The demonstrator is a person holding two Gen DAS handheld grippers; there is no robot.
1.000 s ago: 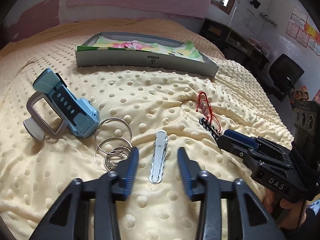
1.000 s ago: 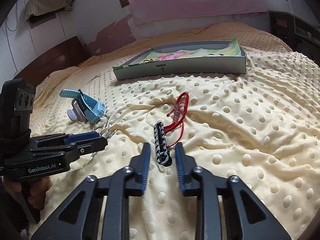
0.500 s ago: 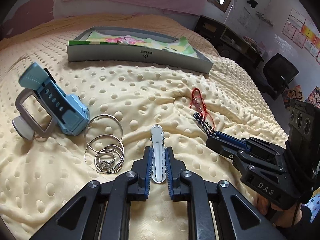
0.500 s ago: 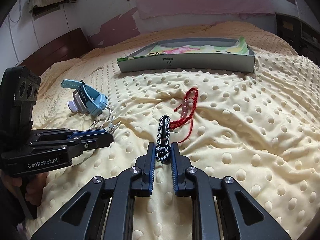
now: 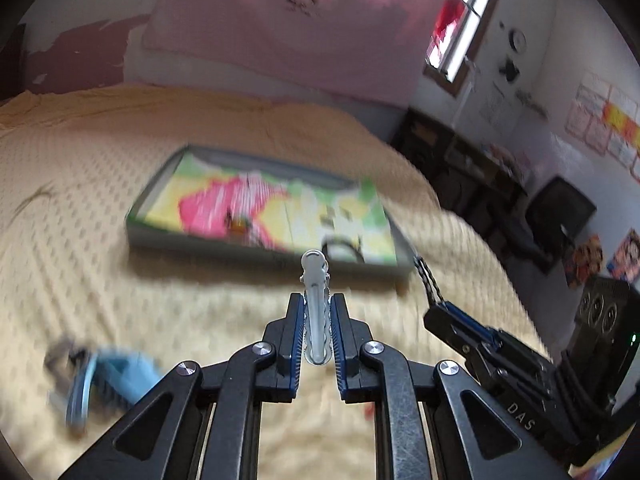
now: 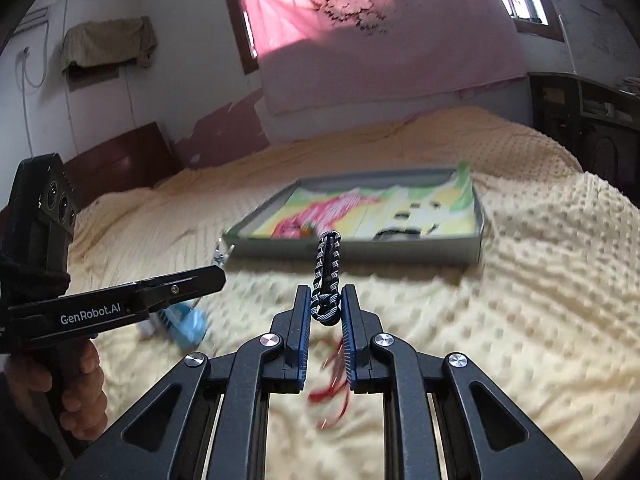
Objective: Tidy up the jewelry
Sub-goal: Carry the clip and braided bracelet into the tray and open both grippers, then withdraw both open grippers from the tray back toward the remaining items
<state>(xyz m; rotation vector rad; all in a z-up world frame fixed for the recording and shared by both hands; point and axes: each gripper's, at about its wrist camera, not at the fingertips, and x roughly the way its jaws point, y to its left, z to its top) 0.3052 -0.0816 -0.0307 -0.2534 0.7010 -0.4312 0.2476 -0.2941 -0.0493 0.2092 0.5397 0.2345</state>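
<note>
My left gripper (image 5: 316, 312) is shut on a white hair clip (image 5: 315, 280) and holds it raised above the yellow bedspread, pointing toward the grey box (image 5: 224, 246) with a colourful lining. My right gripper (image 6: 326, 304) is shut on a black-and-white braided bracelet (image 6: 327, 268), also raised and pointing at the box (image 6: 400, 252). The right gripper shows in the left wrist view (image 5: 434, 312) with the bracelet (image 5: 428, 276) sticking out. The left gripper shows in the right wrist view (image 6: 218, 276) with the clip (image 6: 221, 254).
A blue watch (image 5: 108, 376) lies blurred on the bedspread at lower left, also in the right wrist view (image 6: 188, 322). A red cord bracelet (image 6: 334, 392) lies under my right gripper. Dark furniture (image 5: 472, 172) stands beyond the bed's right edge.
Both grippers have lifted off the bedspread with the clip and the bracelet and moved toward the box. The view is blurred by the motion.
</note>
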